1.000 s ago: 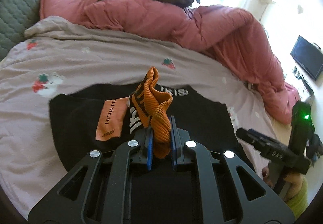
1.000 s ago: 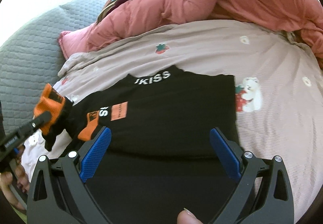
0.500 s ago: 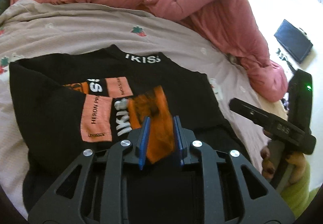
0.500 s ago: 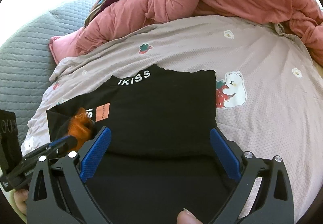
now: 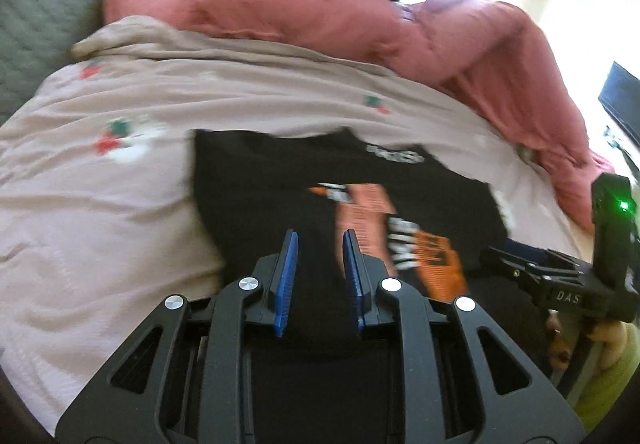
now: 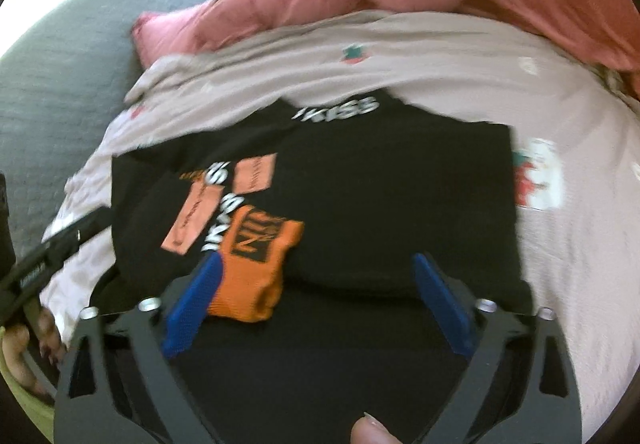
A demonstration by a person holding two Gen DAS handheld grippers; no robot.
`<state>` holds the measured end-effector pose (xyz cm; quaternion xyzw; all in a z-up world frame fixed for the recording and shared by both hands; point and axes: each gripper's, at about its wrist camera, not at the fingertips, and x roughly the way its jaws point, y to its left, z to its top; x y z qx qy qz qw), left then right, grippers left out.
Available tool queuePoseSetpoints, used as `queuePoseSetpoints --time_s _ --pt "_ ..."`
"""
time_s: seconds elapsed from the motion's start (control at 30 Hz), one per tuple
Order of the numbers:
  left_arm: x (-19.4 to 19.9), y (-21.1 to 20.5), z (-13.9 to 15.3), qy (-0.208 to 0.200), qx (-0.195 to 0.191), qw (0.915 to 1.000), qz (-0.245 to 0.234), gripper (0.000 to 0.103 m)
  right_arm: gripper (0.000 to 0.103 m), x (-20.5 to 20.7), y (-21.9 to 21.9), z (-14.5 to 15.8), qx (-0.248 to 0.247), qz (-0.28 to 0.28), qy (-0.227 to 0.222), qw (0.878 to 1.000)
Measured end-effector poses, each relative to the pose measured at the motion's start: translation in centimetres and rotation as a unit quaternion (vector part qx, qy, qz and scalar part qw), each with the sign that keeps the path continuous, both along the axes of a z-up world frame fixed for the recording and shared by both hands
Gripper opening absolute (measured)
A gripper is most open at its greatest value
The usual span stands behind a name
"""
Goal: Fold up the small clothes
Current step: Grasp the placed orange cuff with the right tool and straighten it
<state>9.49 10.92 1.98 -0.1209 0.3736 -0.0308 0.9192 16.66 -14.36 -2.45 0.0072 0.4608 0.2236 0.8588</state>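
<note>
1. Two grippers are in play, and neither one holds cloth as far as I can see.
2. My left gripper [image 5: 318, 260] has its blue fingers parted a little with nothing between them; only black fabric shows in the gap below.
3. My right gripper [image 6: 316, 298] is spread wide, hovering over the lower part of the garment, its left pad just beside the orange cuff [image 6: 256, 264], though blur keeps me from telling whether they touch.
4. The black sweatshirt [image 6: 380, 183] lies on the pale strawberry-print bedsheet [image 6: 440, 55], collar lettering toward 12 o'clock in the right wrist view.
5. One sleeve looks folded in already: its orange cuff and pink patches [image 5: 366, 209] rest on top of the body, at about 8 o'clock from the garment's middle in the right view.
6. The right edge at 3 o'clock reads as a straight vertical line, so I judge that side may be tucked in too, but I cannot confirm it.
7. Left to do, by my reading: fold the hem up toward the collar and flatten the bundle.
8. A pink duvet [image 5: 360, 15] is heaped at 12 o'clock, well apart from the work.
</note>
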Motion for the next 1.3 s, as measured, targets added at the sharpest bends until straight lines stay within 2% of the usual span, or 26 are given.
queuePoseSetpoints --time_s 0.03,0.07,0.1,0.17,0.23,0.3,0.37,0.53,0.7,0.83,1.07,1.3 --pt "-0.3 0.7 -0.1 -0.002 0.013 0.9999 0.010 0.016 0.078 0.4 0.9 -0.5 -0.003 0.012 0.008 1.000" --pt "-0.4 1.0 -0.2 -0.003 0.020 0.9997 0.015 0.021 0.078 0.8 1.6 -0.8 -0.010 0.015 0.013 1.000" --pt "-0.6 1.5 -0.5 -0.002 0.023 0.9996 0.018 0.026 0.077 1.1 2.1 -1.2 -0.016 0.016 0.016 1.000" --pt "-1.0 2.2 -0.9 -0.002 0.017 0.9996 0.021 0.027 0.073 1.9 3.0 -2.4 -0.023 0.018 0.030 0.999" --pt "-1.2 2.9 -1.2 -0.003 0.016 0.9995 0.026 0.027 0.050 2.3 3.7 -3.4 -0.013 0.024 0.045 0.999" --pt "-1.3 3.3 -1.4 -0.006 0.014 0.9994 0.031 0.029 0.035 2.0 4.3 -3.2 -0.008 0.036 0.035 0.999" --pt "-1.3 3.7 -1.7 -0.007 0.001 0.9995 0.031 0.030 0.008 1.6 4.3 -2.5 0.002 0.042 0.025 0.999" --pt "-1.5 4.1 -1.7 -0.015 -0.016 0.9993 0.031 0.032 0.007 1.2 3.6 1.0 0.032 0.040 -0.017 0.999" --pt "-1.5 4.0 -1.6 -0.015 -0.013 0.9993 0.031 0.032 0.007 1.3 1.0 5.4 0.027 0.007 -0.079 0.996" --pt "-1.6 3.9 -1.6 -0.015 -0.011 0.9994 0.030 0.032 0.007 2.1 -1.9 7.0 0.026 -0.025 -0.103 0.994" --pt "-1.5 3.8 -1.7 -0.012 -0.007 0.9995 0.029 0.032 0.007 3.6 -5.3 6.5 -0.012 -0.077 -0.116 0.990" --pt "-0.9 3.0 -1.4 -0.007 0.001 0.9997 0.021 0.032 0.007 4.5 -6.3 3.9 -0.043 -0.100 -0.094 0.990"
